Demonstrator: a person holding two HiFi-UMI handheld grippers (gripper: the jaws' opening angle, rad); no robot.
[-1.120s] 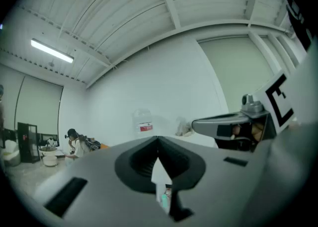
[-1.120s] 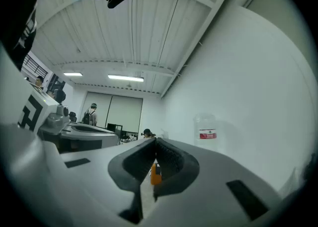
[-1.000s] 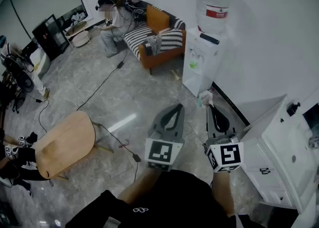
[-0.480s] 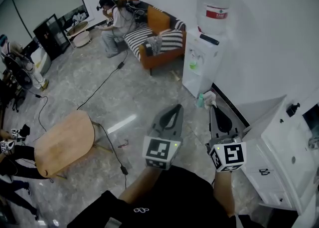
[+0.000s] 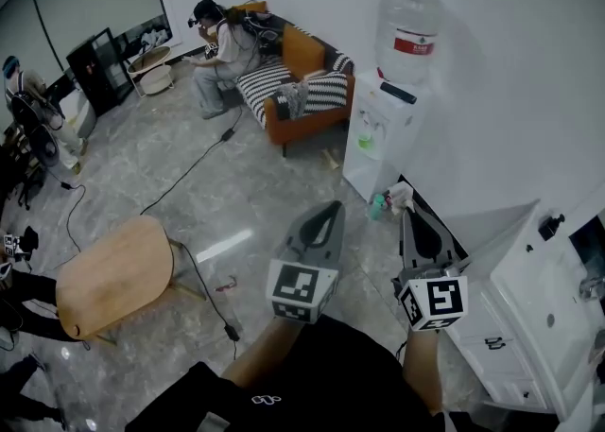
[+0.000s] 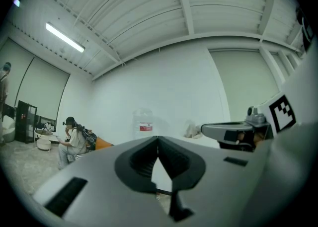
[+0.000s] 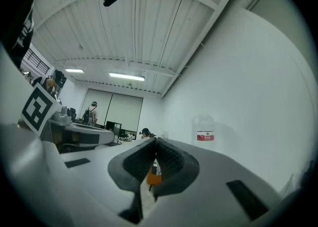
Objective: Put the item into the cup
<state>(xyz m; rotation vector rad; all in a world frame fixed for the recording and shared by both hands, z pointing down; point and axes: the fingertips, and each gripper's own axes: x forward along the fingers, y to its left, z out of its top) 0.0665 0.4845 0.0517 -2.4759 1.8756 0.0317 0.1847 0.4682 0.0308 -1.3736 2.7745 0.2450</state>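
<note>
Marble floor [image 5: 236, 175] before the water dispenser [image 5: 392, 118]: the view has only drifted. The left gripper [image 5: 332, 206] and right gripper [image 5: 408, 214] stay pressed together, empty (no item or cup recognisable near the dispenser), so the task seems unstarted.

Sofa [image 5: 301, 50] at the far wall, a person [image 5: 219, 50] seated on it; water dispenser [image 5: 383, 137] right of it; table [image 5: 113, 274] on the floor at left; left gripper [image 5: 333, 207] beside right gripper [image 5: 409, 216] in front.

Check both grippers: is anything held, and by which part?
The right gripper pinches a white crumpled wad, seemingly paper or cloth, by its near edge at the jaw tips; left gripper is shut on nothing.
</note>
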